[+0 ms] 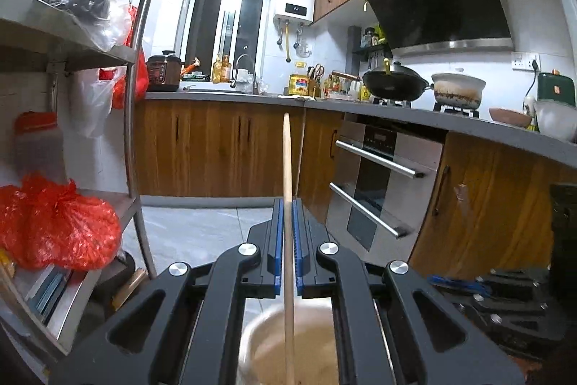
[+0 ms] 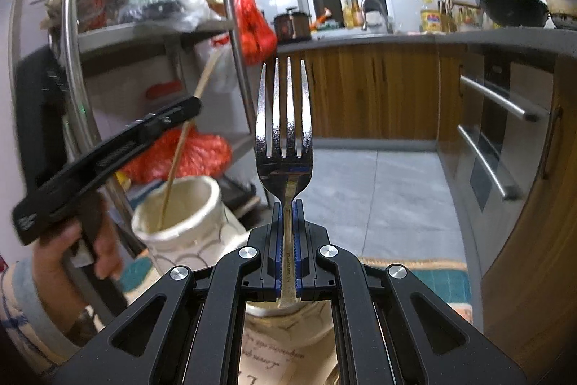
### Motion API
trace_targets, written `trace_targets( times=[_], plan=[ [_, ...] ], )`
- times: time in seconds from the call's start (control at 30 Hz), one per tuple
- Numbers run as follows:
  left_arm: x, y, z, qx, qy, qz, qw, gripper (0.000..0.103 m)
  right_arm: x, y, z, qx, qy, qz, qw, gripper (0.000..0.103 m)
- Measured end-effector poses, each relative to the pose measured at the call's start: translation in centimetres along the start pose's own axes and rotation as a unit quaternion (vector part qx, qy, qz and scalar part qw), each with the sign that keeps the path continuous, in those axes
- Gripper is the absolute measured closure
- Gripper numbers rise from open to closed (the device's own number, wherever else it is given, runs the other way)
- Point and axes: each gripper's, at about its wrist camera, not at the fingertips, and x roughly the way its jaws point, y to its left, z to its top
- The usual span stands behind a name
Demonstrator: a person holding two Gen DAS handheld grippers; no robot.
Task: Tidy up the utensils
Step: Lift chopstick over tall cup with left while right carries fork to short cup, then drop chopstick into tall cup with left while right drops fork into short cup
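Pale wood, thin and long: chopstick [image 1: 287, 204] clamped between the blue pads of the left gripper [image 1: 287, 240], pointing to 12 o'clock in the left wrist view, lower end going down into a cream ceramic holder [image 2: 180, 222]. In the right wrist view, same stick [image 2: 173, 168] seen at 9 o'clock, leaning, tip inside the holder mouth, left gripper [image 2: 193, 109] closed on its middle part. Very light and stiff, probably, but round and smooth, so able to turn or slide in the pads; best held near the middle, as now.

Polished steel next: fork [image 2: 283, 132] held by the neck in the right gripper [image 2: 287, 240], tines up toward 12 o'clock, handle end over a second pale jar [image 2: 288, 323] at 6 o'clock. Heavier than the stick, rigid, slippery on the shiny parts; flat handle between the pads gives the safer hold. Both jars ceramic by the look, so fragile if knocked; careful lowering needed, no dropping.

Under the jars, a cloth or mat [image 2: 414, 269] with teal and orange pattern; surface itself mostly hidden. Farther out, grey tiled floor [image 1: 202, 230], metal shelf rack [image 1: 133, 132] with red bags at 9 o'clock, wooden cabinets and oven [image 1: 378, 183] at 3 o'clock, wok [image 1: 395, 82] on the stove beyond.
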Motion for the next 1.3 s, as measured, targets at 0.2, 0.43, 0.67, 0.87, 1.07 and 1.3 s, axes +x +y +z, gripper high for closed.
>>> trace_targets(
  times=[0.2,0.43,0.67,0.87,1.07,1.3],
  plan=[
    [-0.9,0.2,-1.1,0.002,0.039,0.017,0.9991,0.098,0.8,0.4,-0.9,-0.011,0.025,-0.026,0.999,0.097],
    [-1.1,-0.1,-1.8,0.023,0.066,0.039,0.9968,0.098,1.5,0.6,-1.5,-0.015,0.039,-0.035,0.999,0.097],
    [-1.3,0.0,-1.5,0.029,0.062,0.050,0.9964,0.095,1.8,0.4,-1.7,-0.017,0.035,-0.039,0.998,0.097],
    [-2.3,0.6,-1.2,0.025,0.045,0.071,0.9961,0.048,1.5,0.5,-1.9,-0.028,0.029,-0.062,0.997,0.097],
    [-2.5,0.9,-1.2,0.022,0.051,0.071,0.9959,0.045,1.2,0.8,-2.0,-0.044,0.021,-0.086,0.995,0.096],
    [-2.7,0.9,-1.5,0.022,0.055,0.069,0.9958,0.045,0.8,1.8,-2.5,-0.086,0.002,-0.136,0.987,0.089]
  ],
)
